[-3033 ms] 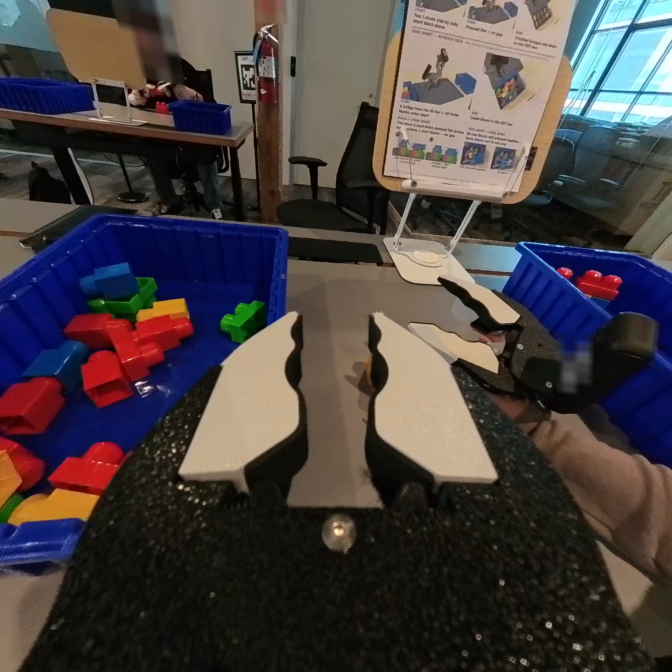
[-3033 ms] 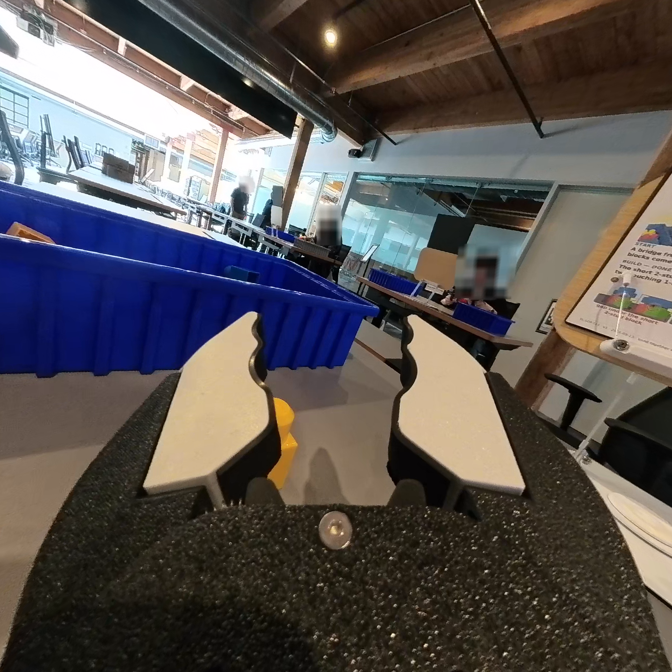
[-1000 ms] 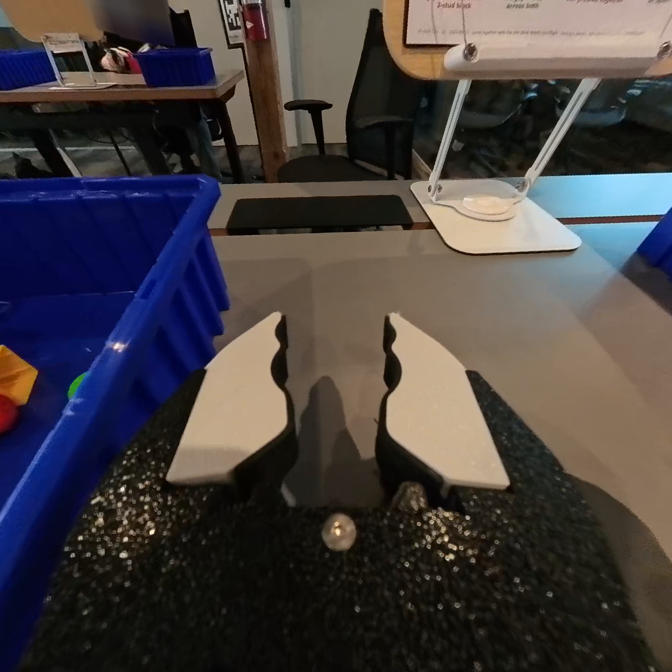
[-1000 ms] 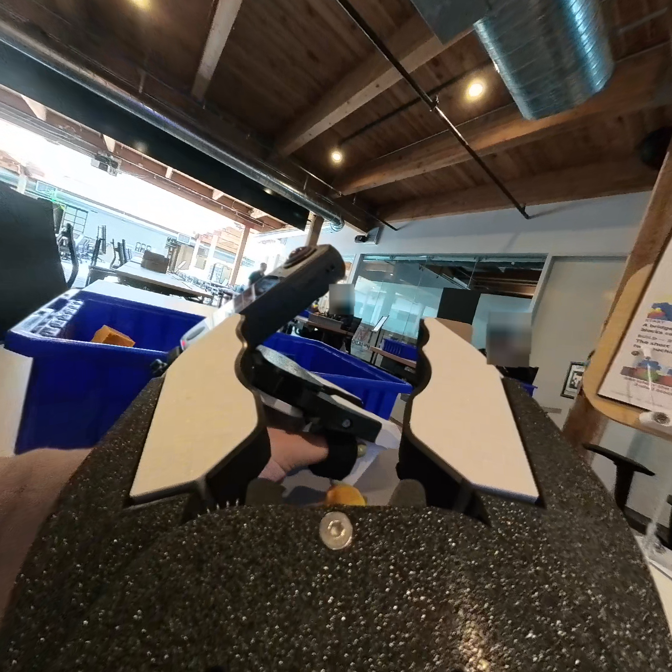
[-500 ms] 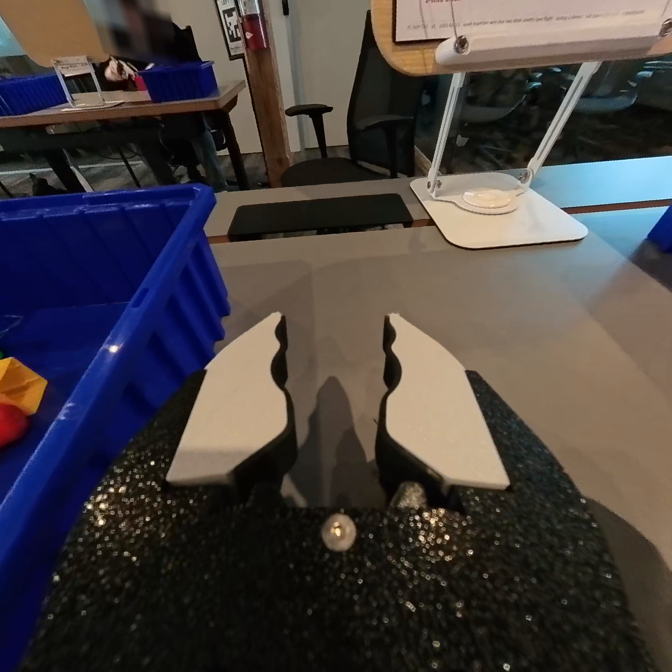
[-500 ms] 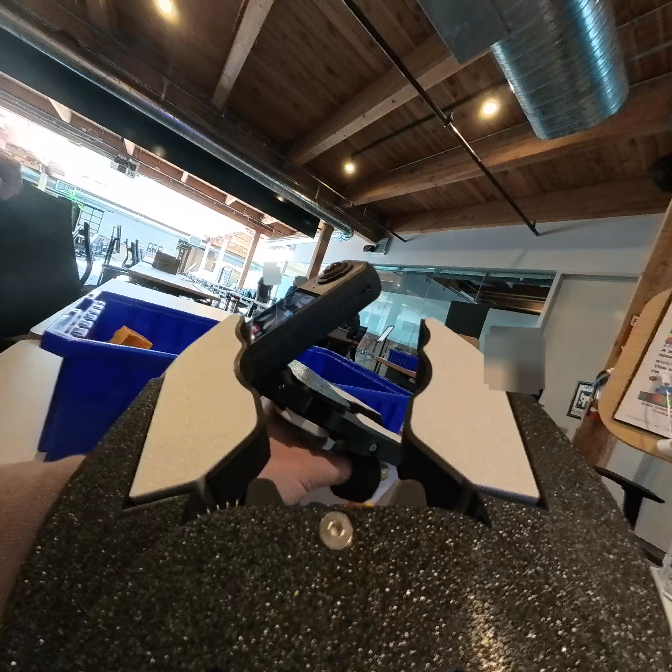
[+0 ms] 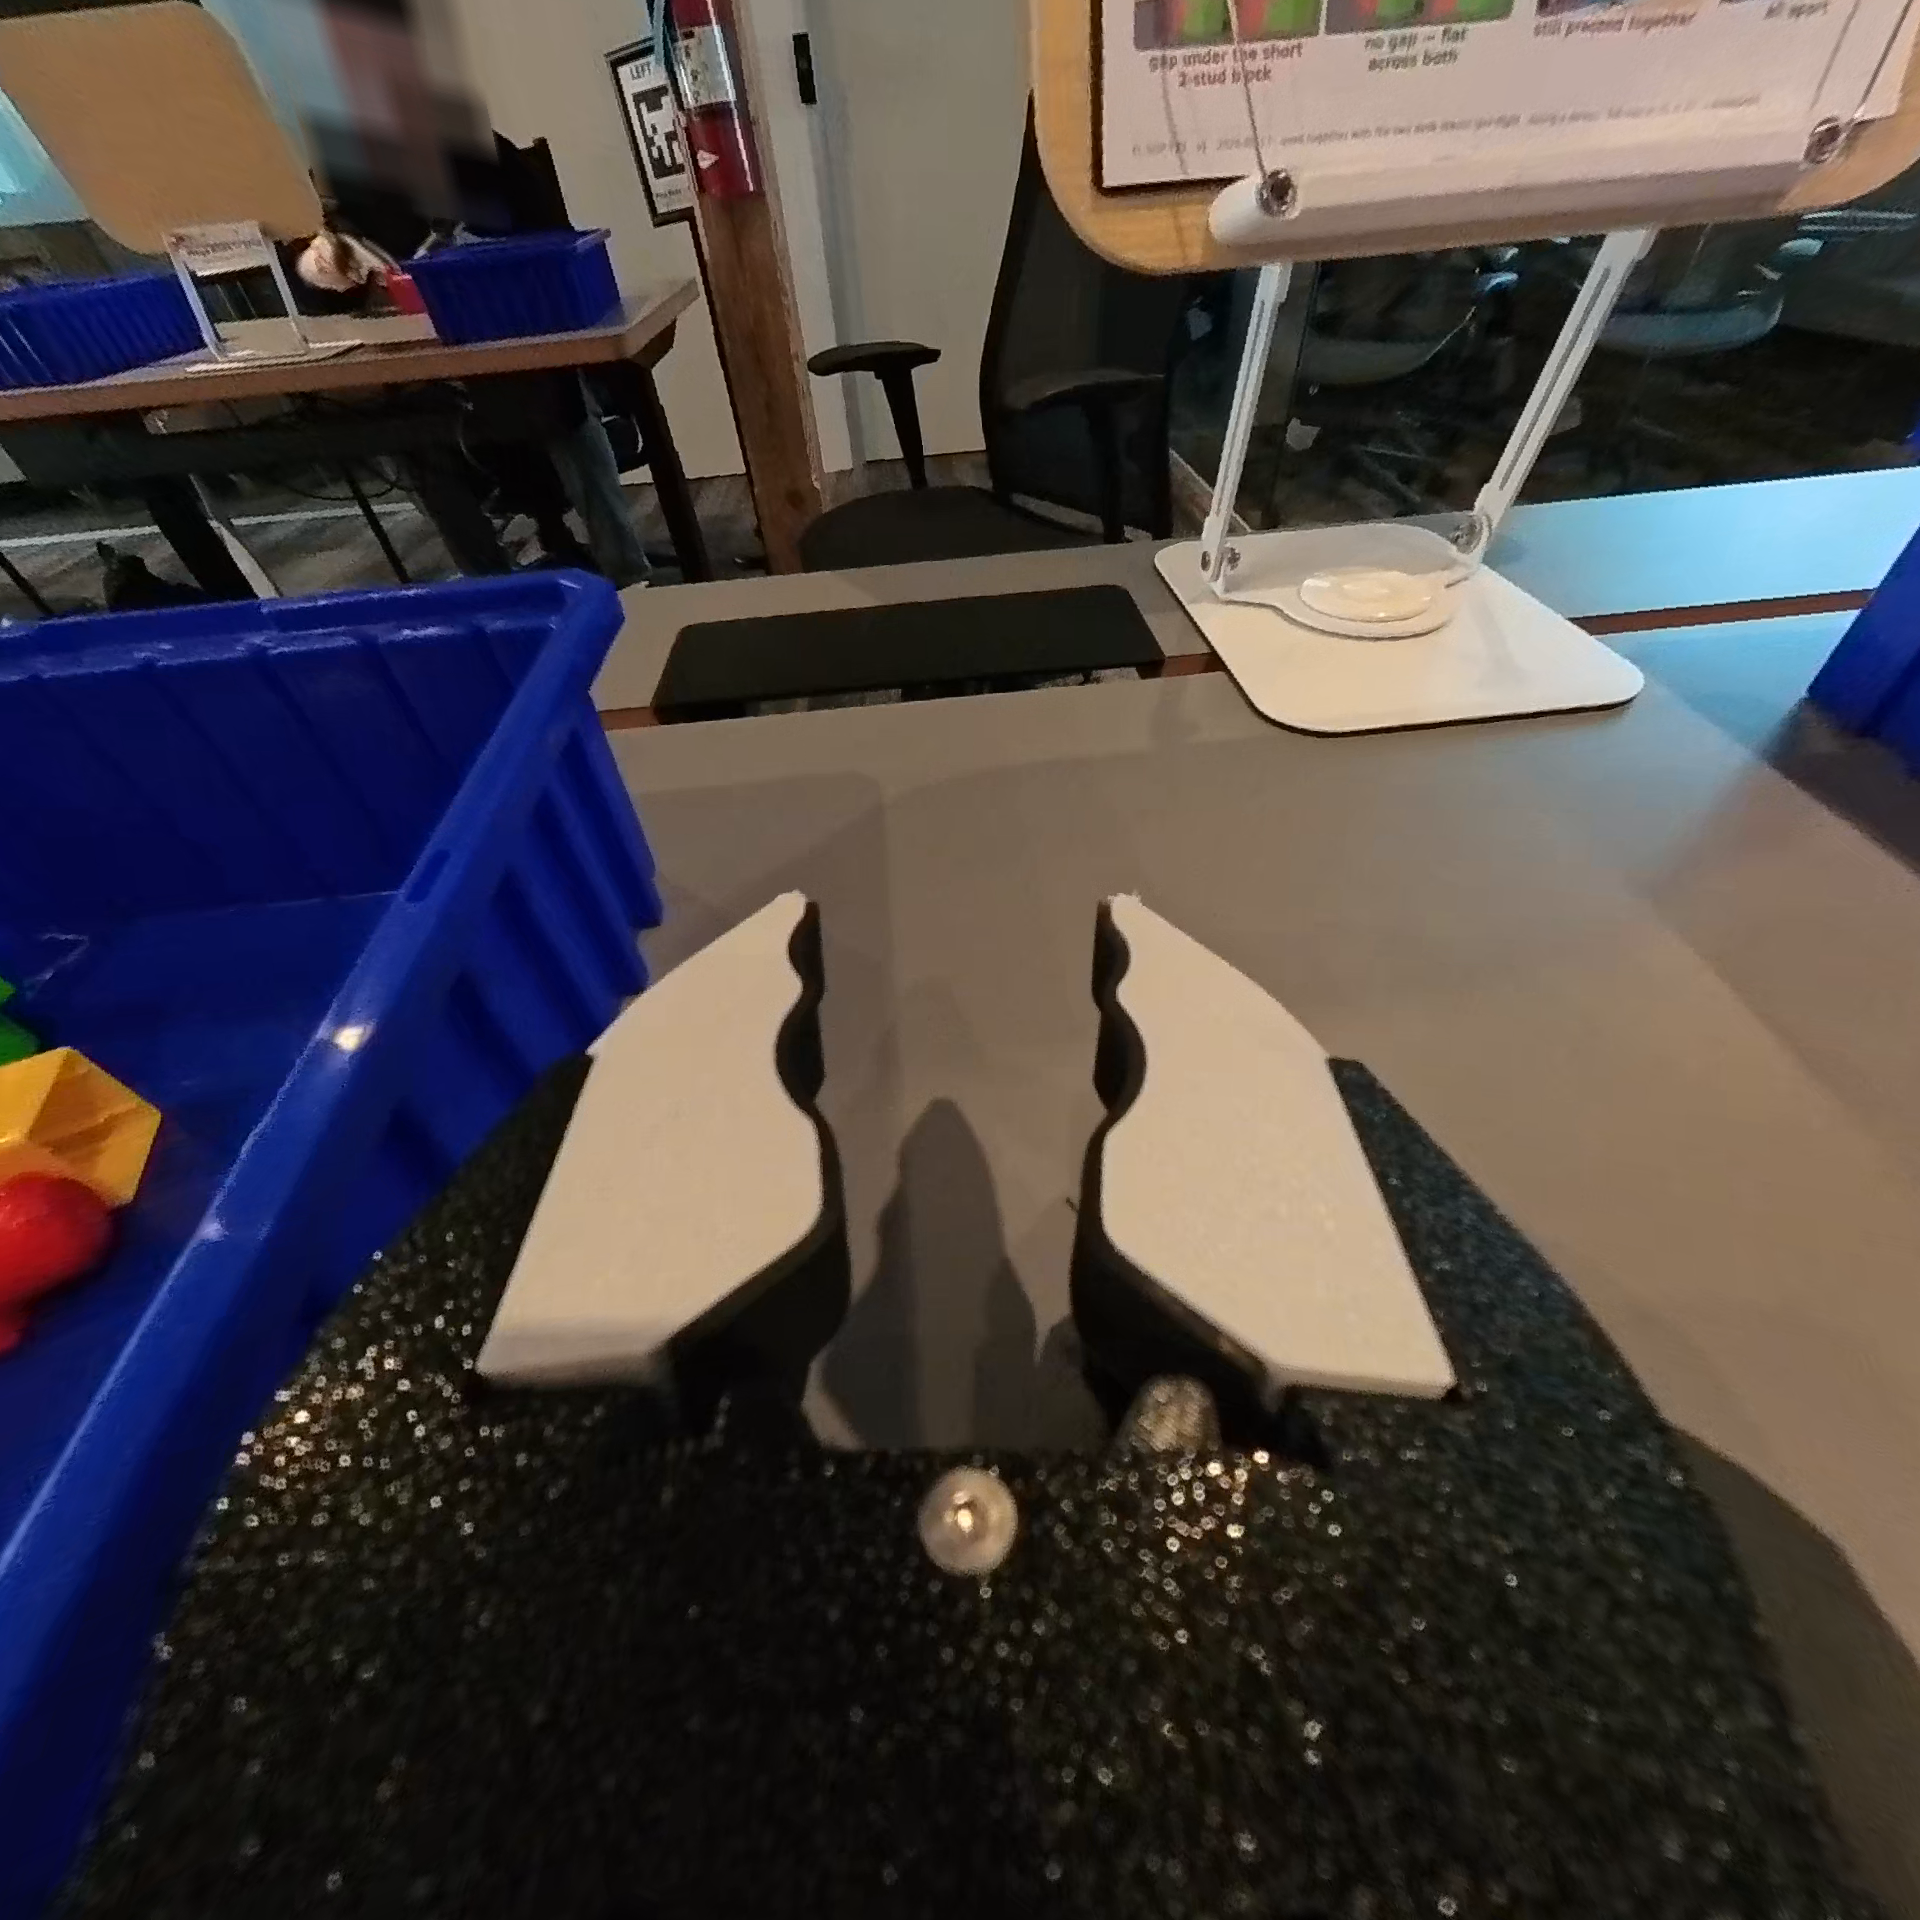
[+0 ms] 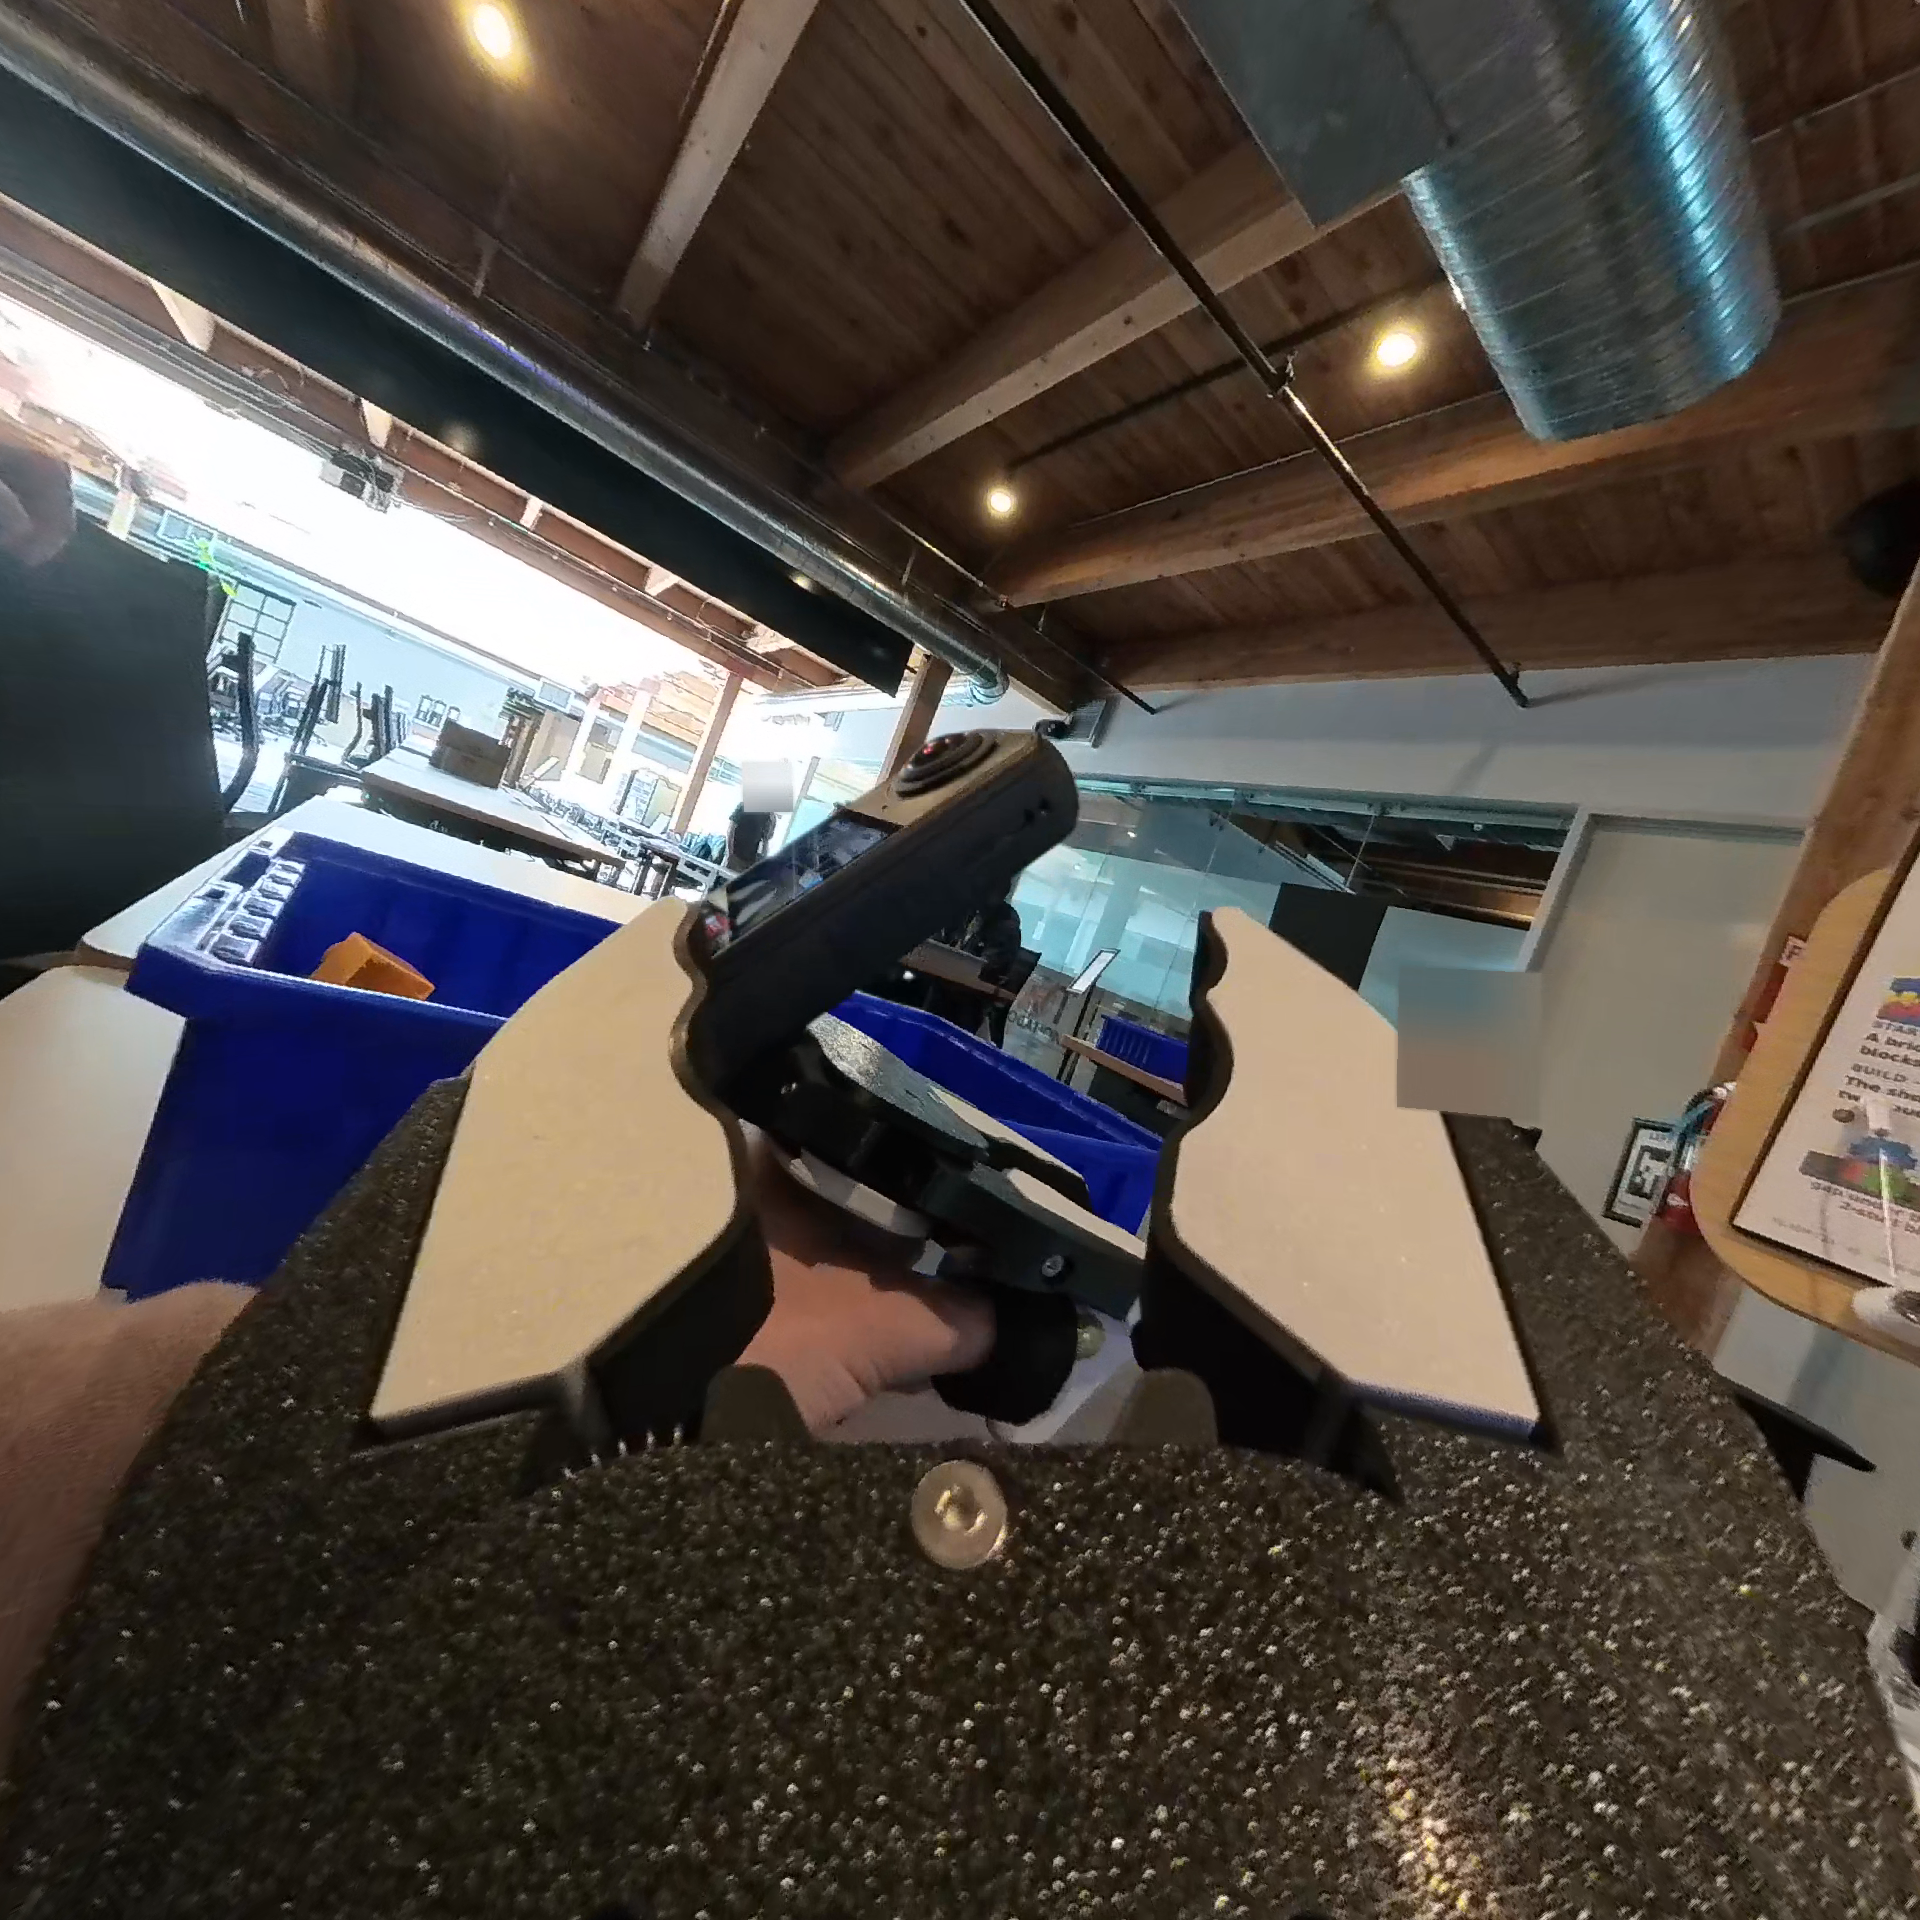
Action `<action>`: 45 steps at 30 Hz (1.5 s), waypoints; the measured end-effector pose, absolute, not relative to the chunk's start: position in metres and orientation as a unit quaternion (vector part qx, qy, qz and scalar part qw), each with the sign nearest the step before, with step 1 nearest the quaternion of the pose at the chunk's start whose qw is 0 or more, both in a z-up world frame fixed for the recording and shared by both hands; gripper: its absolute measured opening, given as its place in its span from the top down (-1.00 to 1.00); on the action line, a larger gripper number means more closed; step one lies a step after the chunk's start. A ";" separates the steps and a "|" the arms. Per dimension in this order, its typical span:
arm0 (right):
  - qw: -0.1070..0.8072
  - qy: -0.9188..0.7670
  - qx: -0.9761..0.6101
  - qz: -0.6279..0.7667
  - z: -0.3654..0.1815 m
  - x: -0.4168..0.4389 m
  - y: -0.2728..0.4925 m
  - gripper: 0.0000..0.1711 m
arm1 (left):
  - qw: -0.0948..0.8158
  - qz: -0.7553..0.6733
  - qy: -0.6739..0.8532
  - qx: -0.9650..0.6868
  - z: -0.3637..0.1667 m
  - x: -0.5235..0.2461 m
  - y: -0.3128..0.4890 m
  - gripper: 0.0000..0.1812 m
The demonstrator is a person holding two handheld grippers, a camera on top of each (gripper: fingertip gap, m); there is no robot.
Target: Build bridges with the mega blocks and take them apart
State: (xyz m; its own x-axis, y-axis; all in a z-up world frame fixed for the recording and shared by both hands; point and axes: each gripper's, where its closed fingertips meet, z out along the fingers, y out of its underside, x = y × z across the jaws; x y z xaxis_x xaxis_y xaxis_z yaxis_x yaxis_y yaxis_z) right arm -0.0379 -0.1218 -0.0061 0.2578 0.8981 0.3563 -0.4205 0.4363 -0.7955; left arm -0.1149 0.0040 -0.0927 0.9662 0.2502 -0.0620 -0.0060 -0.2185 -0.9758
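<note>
My left gripper (image 7: 956, 925) is open and empty over the bare grey table (image 7: 1299, 935), just right of a blue bin (image 7: 416, 935). That bin holds a yellow block (image 7: 73, 1122), a red block (image 7: 42, 1236) and a bit of green at its left edge. My right gripper (image 8: 945, 935) is open and empty, tilted up toward the ceiling. Through its fingers I see the other gripper's body with its black camera (image 8: 883, 883) and the hand (image 8: 862, 1340) that holds it. A blue bin (image 8: 270, 1060) with an orange block (image 8: 369, 966) stands behind.
A white stand base (image 7: 1392, 655) holds up a wooden instruction board (image 7: 1455, 104) at the far right. A black pad (image 7: 904, 649) lies at the table's far edge. Another blue bin's corner (image 7: 1870, 665) shows at the right. A second blue bin (image 8: 997, 1101) sits behind the left gripper. There is about 15 centimetres between the tips of the two grippers.
The left wrist view has tilted slightly up and back, showing more of the board. The right gripper has shifted, so the left gripper's camera appears higher and more centred. Both stay open.
</note>
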 end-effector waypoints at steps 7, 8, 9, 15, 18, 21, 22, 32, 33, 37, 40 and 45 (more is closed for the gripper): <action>0.753 -0.403 -0.296 0.427 -0.004 -0.029 -0.106 -0.01 | 0.625 0.105 -0.083 -0.769 -0.089 -0.118 0.000 0.46; 0.757 -0.403 -0.298 0.419 -0.005 -0.028 -0.102 -0.01 | 0.626 0.103 -0.084 -0.769 -0.088 -0.118 0.000 0.46; 0.760 -0.401 -0.302 0.413 -0.006 -0.027 -0.097 -0.01 | 0.626 0.102 -0.084 -0.768 -0.088 -0.118 -0.001 0.46; 0.769 -0.375 -0.350 0.382 -0.012 -0.019 -0.059 0.02 | 0.629 0.110 -0.088 -0.765 -0.087 -0.120 -0.003 0.46; 0.775 -0.369 -0.369 0.356 -0.015 -0.017 -0.045 0.06 | 0.626 0.114 -0.088 -0.766 -0.089 -0.120 -0.003 0.49; 0.774 -0.375 -0.364 0.356 -0.016 -0.019 -0.048 0.06 | 0.627 0.122 -0.087 -0.764 -0.088 -0.121 -0.003 0.51; 0.775 -0.379 -0.362 0.354 -0.016 -0.020 -0.050 0.07 | 0.627 0.124 -0.087 -0.764 -0.088 -0.121 -0.003 0.52; 0.772 -0.389 -0.358 0.352 -0.018 -0.023 -0.053 0.07 | 0.627 0.122 -0.083 -0.765 -0.089 -0.119 -0.002 0.52; 0.772 -0.390 -0.358 0.352 -0.018 -0.023 -0.053 0.07 | 0.626 0.123 -0.082 -0.766 -0.089 -0.119 -0.002 0.52; 0.770 -0.391 -0.360 0.353 -0.019 -0.024 -0.053 0.07 | 0.626 0.125 -0.081 -0.765 -0.089 -0.119 -0.002 0.52; 0.769 -0.391 -0.360 0.354 -0.019 -0.024 -0.053 0.07 | 0.627 0.125 -0.083 -0.764 -0.088 -0.120 -0.003 0.52; 0.768 -0.392 -0.361 0.356 -0.020 -0.025 -0.054 0.07 | 0.626 0.126 -0.082 -0.765 -0.089 -0.120 -0.002 0.52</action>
